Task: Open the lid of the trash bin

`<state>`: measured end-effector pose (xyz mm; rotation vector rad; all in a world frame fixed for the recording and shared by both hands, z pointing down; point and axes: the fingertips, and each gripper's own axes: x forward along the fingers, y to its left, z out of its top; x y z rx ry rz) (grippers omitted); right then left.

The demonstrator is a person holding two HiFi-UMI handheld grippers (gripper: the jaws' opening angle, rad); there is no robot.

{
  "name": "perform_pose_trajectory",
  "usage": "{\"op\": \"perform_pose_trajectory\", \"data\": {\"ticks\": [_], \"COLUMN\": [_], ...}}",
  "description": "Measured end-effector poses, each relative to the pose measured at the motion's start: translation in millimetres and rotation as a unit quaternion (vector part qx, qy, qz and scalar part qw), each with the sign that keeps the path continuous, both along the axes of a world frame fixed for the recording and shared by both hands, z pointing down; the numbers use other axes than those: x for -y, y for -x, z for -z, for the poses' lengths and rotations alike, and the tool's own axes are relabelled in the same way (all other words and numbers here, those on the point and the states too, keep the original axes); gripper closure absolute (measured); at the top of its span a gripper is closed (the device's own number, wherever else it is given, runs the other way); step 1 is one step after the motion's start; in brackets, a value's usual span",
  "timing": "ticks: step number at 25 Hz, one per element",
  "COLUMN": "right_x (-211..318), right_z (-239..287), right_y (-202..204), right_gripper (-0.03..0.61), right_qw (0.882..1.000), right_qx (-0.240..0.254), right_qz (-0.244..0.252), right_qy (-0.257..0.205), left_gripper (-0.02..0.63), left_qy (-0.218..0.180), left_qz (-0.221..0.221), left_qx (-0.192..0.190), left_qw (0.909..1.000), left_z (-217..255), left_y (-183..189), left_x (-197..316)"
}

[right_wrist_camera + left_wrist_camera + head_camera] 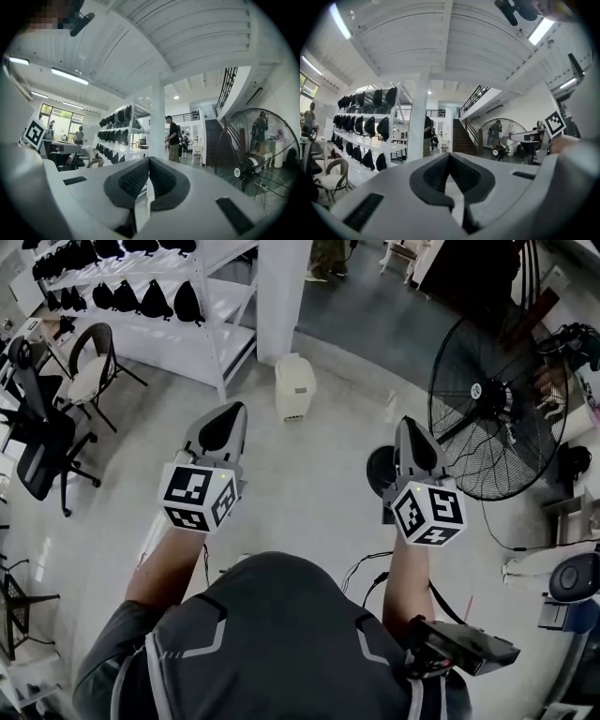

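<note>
The white trash bin point(294, 387) stands on the floor at the foot of the white pillar point(279, 292), its lid down. I only get it from the head view. There my left tongs point(223, 424) are nearer to it, the right tongs point(413, 439) well off to the side, and neither touches it. The gripper views look level across the room instead. The left tongs point(449, 157) are pinched together at the tips with nothing between them, and so are the right tongs point(148, 161). Both views catch the shelving rack point(370, 126) and the big floor fan point(262, 150).
</note>
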<state>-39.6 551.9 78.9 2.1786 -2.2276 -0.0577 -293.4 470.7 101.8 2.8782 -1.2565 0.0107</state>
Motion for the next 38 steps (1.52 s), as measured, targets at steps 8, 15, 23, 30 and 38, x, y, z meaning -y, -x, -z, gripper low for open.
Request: {"op": "perform_pose_trajectory", "data": {"ticks": [8,15,23,30,38], "right_x": [-1,-5,-16,-15,13], "right_z": [-7,-12,-20,-34,-46], "right_y": [-8,-24,-63,-99,-115], "right_gripper": [0.552,0.552,0.552,0.551,0.551], "right_qw": [1.0,1.0,1.0,0.999,0.999], "right_qx": [0.013,0.015,0.026,0.045,0.044], "right_qz": [0.007,0.015,0.016,0.022,0.022], "right_qy": [0.004,0.004,0.002,0.001,0.01], "left_gripper": [0.608,0.608,0.607,0.607,0.607], "left_qy": [0.003,-0.002,-0.004,0.0,0.012], "left_qz": [0.003,0.0,0.001,0.017,0.013], "left_qx": [0.001,0.007,0.019,0.034,0.037], "left_qw": [1.0,1.0,0.9998,0.9993,0.9992], "left_z": [-2,-2,-5,-13,-31], "left_y": [-9,-31,-70,-95,-113], "left_x": [-4,-9,-21,-28,-2]}}
